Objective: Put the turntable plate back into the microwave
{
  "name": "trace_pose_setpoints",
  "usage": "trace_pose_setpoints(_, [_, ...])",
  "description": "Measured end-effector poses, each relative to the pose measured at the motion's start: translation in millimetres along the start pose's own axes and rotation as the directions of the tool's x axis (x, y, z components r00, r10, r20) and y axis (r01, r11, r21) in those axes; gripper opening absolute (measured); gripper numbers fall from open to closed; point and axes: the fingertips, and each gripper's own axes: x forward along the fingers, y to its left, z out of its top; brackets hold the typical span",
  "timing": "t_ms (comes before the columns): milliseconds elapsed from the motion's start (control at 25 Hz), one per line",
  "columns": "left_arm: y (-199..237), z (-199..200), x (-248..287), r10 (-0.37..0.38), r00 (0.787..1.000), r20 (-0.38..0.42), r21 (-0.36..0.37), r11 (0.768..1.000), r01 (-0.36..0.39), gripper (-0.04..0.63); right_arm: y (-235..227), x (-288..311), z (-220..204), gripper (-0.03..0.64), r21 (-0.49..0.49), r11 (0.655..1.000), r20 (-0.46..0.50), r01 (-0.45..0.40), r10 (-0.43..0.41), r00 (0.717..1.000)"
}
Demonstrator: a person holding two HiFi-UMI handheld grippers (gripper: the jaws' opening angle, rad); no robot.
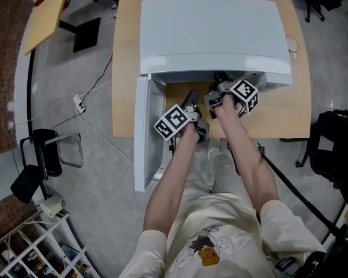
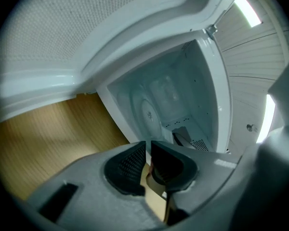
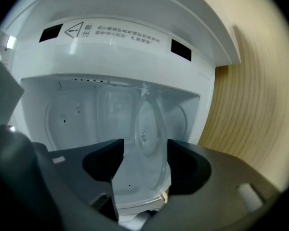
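Note:
The white microwave [image 1: 211, 33] stands on a wooden table [image 1: 293, 106] with its door [image 1: 141, 141] swung open to the left. The clear glass turntable plate [image 3: 149, 129] lies inside the cavity, also visible as the plate [image 2: 147, 112] in the left gripper view. My left gripper [image 2: 148, 148] reaches into the opening, its jaws nearly together on the plate's near rim. My right gripper [image 3: 145, 146] is open, with the plate's rim in the gap and neither pad touching it. In the head view the left gripper [image 1: 191, 97] and right gripper [image 1: 220, 88] sit side by side at the cavity mouth.
The open door flanks my left arm. A cable [image 1: 90, 91] and plug lie on the floor at left, near a black chair [image 1: 43, 149]. A wire rack [image 1: 40, 242] stands bottom left, and a dark bag [image 1: 336, 146] sits at right.

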Motion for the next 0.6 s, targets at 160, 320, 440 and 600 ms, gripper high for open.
trace_pose_setpoints(160, [1, 7, 23, 0.0, 1.0, -0.005, 0.006, 1.0, 0.0, 0.063, 2, 2, -3, 0.256, 0.02, 0.999, -0.026, -0.03, 0.031, 0.999])
trace_pose_setpoints(320, [0, 9, 36, 0.012, 1.0, -0.012, 0.012, 1.0, -0.012, 0.055, 1, 0, -1, 0.256, 0.025, 0.999, -0.027, -0.035, 0.036, 0.999])
trace_pose_setpoints(440, [4, 11, 42, 0.021, 1.0, -0.014, 0.002, 1.0, -0.021, 0.029, 1, -1, -1, 0.248, 0.038, 0.998, -0.031, -0.044, 0.045, 0.999])
trace_pose_setpoints(600, [2, 16, 47, -0.011, 1.0, -0.001, -0.029, 1.0, 0.011, 0.052, 3, 0, 0, 0.244, 0.043, 0.997, -0.045, -0.061, 0.063, 0.997])
